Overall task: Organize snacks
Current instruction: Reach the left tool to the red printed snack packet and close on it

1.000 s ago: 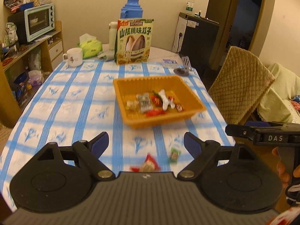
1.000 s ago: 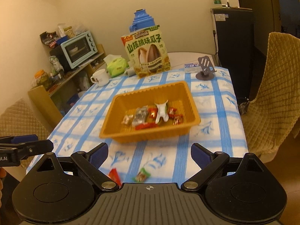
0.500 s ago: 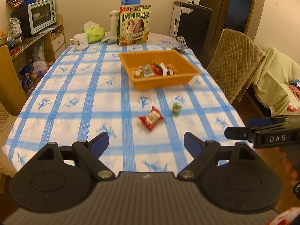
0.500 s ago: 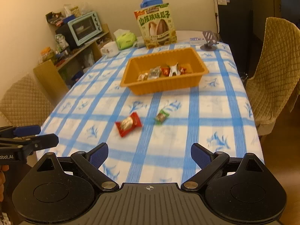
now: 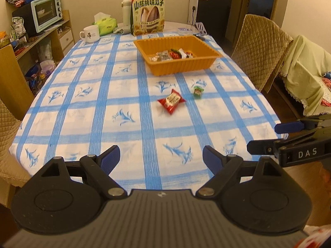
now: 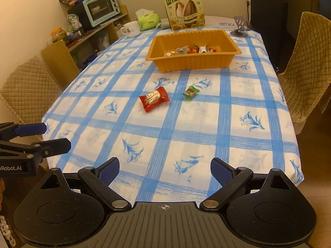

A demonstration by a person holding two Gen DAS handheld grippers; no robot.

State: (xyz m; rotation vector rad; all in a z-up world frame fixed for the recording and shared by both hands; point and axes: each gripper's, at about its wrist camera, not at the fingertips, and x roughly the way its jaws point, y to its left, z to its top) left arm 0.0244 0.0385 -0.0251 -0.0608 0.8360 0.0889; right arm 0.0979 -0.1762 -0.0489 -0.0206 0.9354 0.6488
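Note:
An orange tray point(image 5: 157, 70) point(image 6: 192, 64) holding several wrapped snacks stands on the blue-checked tablecloth point(image 5: 124, 103). A red snack packet point(image 5: 171, 100) point(image 6: 154, 99) and a small green candy point(image 5: 198, 91) point(image 6: 190, 92) lie loose on the cloth in front of the tray. My left gripper point(image 5: 161, 159) is open and empty over the table's near edge. My right gripper point(image 6: 164, 170) is open and empty, also at the near edge; it shows from the side in the left wrist view point(image 5: 275, 136).
A large sunflower-seed bag point(image 5: 148, 12), a white mug point(image 5: 91, 33), a tissue pack point(image 5: 105, 23) and a phone stand point(image 6: 240, 28) stand at the far end. Quilted chairs point(image 5: 260, 47) point(image 6: 26, 86) flank the table. A shelf with a toaster oven point(image 5: 45, 12) is at the left.
Both grippers have drawn back from the tray toward the table's near edge. The red packet and green candy now lie farther ahead. Both stay open.

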